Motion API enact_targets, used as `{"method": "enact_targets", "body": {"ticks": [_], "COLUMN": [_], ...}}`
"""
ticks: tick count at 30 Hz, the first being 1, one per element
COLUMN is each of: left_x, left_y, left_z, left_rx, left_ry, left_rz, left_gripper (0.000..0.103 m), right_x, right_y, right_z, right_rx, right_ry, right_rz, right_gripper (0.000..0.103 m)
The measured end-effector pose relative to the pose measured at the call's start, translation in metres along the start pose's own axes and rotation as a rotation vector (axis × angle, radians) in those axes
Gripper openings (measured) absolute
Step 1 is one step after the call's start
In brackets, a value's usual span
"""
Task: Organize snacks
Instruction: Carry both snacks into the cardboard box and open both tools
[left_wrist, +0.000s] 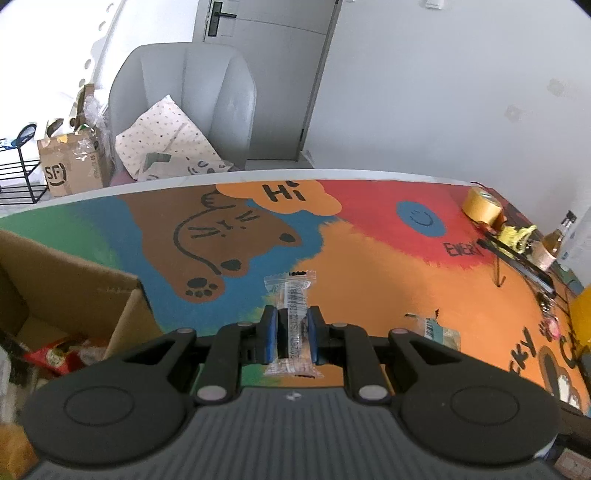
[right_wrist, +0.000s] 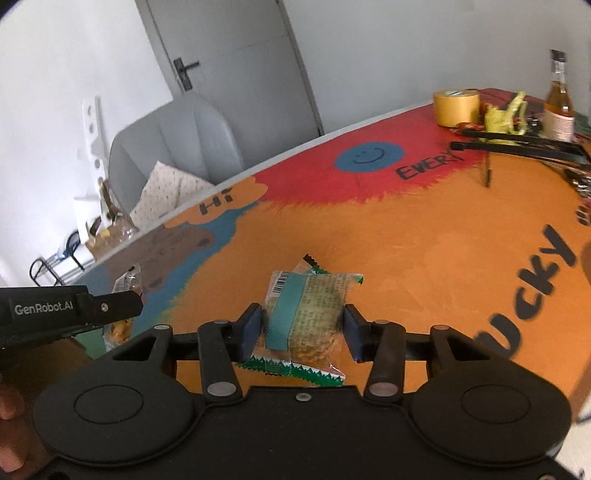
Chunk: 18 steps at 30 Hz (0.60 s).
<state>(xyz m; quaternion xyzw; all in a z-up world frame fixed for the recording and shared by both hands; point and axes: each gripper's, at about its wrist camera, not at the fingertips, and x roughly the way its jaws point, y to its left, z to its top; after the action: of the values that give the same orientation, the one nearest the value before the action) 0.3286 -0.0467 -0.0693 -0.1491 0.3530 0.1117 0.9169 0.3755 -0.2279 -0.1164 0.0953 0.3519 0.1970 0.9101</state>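
A clear-wrapped snack bar (left_wrist: 291, 286) stands upright between the blue pads of my left gripper (left_wrist: 291, 315), which is shut on it above the painted table (left_wrist: 369, 266). From the right wrist view, that left gripper (right_wrist: 135, 303) comes in from the left edge with the bar (right_wrist: 127, 282) sticking out above and below it. A cracker packet (right_wrist: 310, 314) with a teal band lies between the pads of my right gripper (right_wrist: 303, 326), which press on both of its sides. The same packet (left_wrist: 439, 332) shows low at the right of the left wrist view.
An open cardboard box (left_wrist: 74, 280) at the table's left holds a red packet (left_wrist: 51, 356) and other snacks. At the far right stand a yellow tape roll (right_wrist: 456, 107), a bottle (right_wrist: 559, 99) and black tools (right_wrist: 517, 142). A grey chair (left_wrist: 192, 96) stands behind the table.
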Motion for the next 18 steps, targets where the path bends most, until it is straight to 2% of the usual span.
{"method": "enact_targets", "body": {"ticks": [10,18], "left_x": [-0.039,-0.071], "left_y": [0.012,0.030], "left_z": [-0.013,-0.017], "left_rx": [-0.011,-0.005], "left_ry": [-0.017,-0.040], "left_rz": [-0.052,-0.080], "left_gripper": [0.016,0.016], "right_x": [-0.042,-0.079], "right_y": [0.008,0.036], "right_z": [-0.011,-0.015], "right_rx": [0.040,0.011], "right_ry": [-0.052,-0.117], "right_rz": [0.044,0.092], "right_gripper": [0.045,0.045]}}
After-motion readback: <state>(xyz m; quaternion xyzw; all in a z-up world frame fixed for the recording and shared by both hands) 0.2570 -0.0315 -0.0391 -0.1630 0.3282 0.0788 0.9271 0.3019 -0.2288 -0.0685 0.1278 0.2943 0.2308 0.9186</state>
